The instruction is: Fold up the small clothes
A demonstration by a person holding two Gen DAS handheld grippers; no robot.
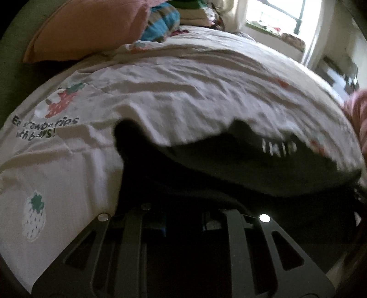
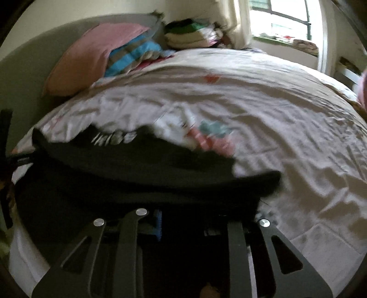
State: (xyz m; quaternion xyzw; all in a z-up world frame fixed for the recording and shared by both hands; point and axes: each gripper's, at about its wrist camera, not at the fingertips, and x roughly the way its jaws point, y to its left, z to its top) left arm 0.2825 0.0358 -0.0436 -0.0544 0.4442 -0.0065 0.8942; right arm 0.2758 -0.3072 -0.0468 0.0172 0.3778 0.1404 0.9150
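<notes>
Nearest in both wrist views are the dark linkages of the two grippers, and a black garment [image 1: 229,169] is bunched right over their tips. The left gripper [image 1: 183,220] has its fingers drawn close together, and the black cloth swallows the tips, so it looks clamped on the fabric, though the pads themselves are hidden in shadow. The right gripper [image 2: 183,220] is much the same: fingers nearly together, blue pad edge just showing, with the same garment [image 2: 149,169] draped across and over them.

The garment lies low on the near part of the bed, a fold of it heaped up in front of each gripper, with a line of white lettering on it, too blurred to read. Its far edge is ragged and smeared by motion.

Beyond it spreads the white bedsheet [image 1: 183,91], creased, printed with strawberries and some green lettering at the left. Farther off, at the far left, a pink pillow [image 2: 91,59] leans against the grey-green headboard [image 2: 23,75], with a blue striped cushion [image 2: 133,55] just beside it. Behind that sits a stack of folded clothes [image 2: 192,34]. At the far right is a bright window [image 2: 286,18].
</notes>
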